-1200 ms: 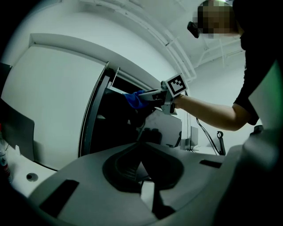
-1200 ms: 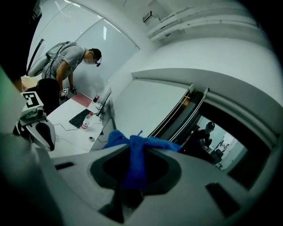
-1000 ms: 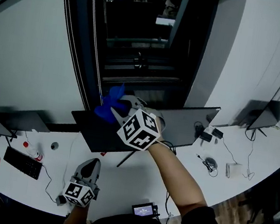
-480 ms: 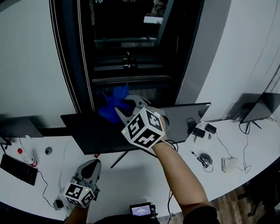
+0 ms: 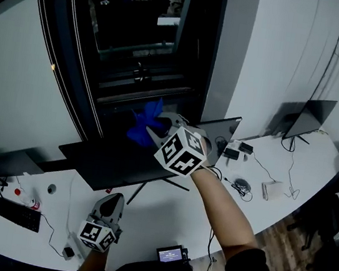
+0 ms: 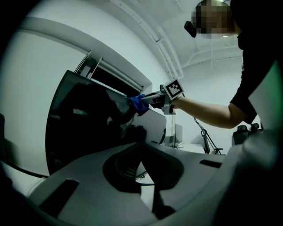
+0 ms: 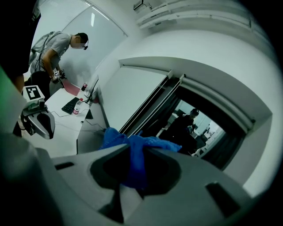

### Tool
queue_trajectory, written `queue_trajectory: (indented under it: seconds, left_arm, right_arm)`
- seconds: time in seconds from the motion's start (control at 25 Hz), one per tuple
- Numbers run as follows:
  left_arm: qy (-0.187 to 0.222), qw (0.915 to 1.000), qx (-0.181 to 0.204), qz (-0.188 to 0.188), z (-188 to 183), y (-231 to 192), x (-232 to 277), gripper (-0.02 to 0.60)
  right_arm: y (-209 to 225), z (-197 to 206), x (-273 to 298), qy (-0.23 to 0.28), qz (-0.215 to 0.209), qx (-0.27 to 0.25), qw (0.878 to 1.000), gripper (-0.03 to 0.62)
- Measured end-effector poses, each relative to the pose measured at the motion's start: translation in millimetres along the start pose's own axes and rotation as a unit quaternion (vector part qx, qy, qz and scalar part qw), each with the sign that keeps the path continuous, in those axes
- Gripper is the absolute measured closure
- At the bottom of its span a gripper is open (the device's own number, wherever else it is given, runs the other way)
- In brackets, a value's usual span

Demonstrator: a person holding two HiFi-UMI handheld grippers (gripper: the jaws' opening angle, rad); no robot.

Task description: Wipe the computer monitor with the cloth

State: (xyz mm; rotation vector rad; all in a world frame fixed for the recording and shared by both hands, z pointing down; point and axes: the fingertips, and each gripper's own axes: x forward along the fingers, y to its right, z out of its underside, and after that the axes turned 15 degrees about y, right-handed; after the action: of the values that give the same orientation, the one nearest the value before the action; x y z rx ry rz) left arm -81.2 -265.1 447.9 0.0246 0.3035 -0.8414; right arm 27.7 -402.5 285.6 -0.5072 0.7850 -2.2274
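The dark computer monitor (image 5: 115, 161) stands on a stand on the white curved desk (image 5: 164, 216). My right gripper (image 5: 153, 129) is shut on a blue cloth (image 5: 144, 125) and holds it at the monitor's top edge, a little left of the middle. The cloth (image 7: 132, 154) hangs bunched between the jaws in the right gripper view. My left gripper (image 5: 111, 197) hovers low over the desk in front of the monitor, shut and empty. In the left gripper view the monitor (image 6: 84, 123) fills the left, with the cloth (image 6: 138, 103) pressed to its upper edge.
A keyboard (image 5: 19, 213) lies at the left, a small lit device (image 5: 172, 253) near the front edge, a mouse (image 5: 241, 185) and cables to the right. A second screen (image 5: 308, 118) stands far right. A dark window (image 5: 139, 45) is behind. Another person (image 7: 55, 48) works far off.
My right gripper has carried the blue cloth rightward along the monitor's top edge. The head camera has swung, shifting the desk leftward in view. The left gripper has stayed put.
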Motion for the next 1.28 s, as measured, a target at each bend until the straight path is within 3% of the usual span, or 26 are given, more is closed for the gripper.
queue_trajectory:
  seconds: [0.48, 1.28]
  left_arm:
    - [-0.008, 0.9996, -0.011, 0.023, 8, 36, 20, 0.588]
    - [-0.003, 0.9995, 0.014, -0.028, 4, 93, 62, 0.588]
  right_arm:
    - [34, 38, -41, -0.021, 0.037, 0.014, 0.999, 0.513]
    - [83, 104, -116, -0.019, 0.030, 0.025, 0.999, 0.513]
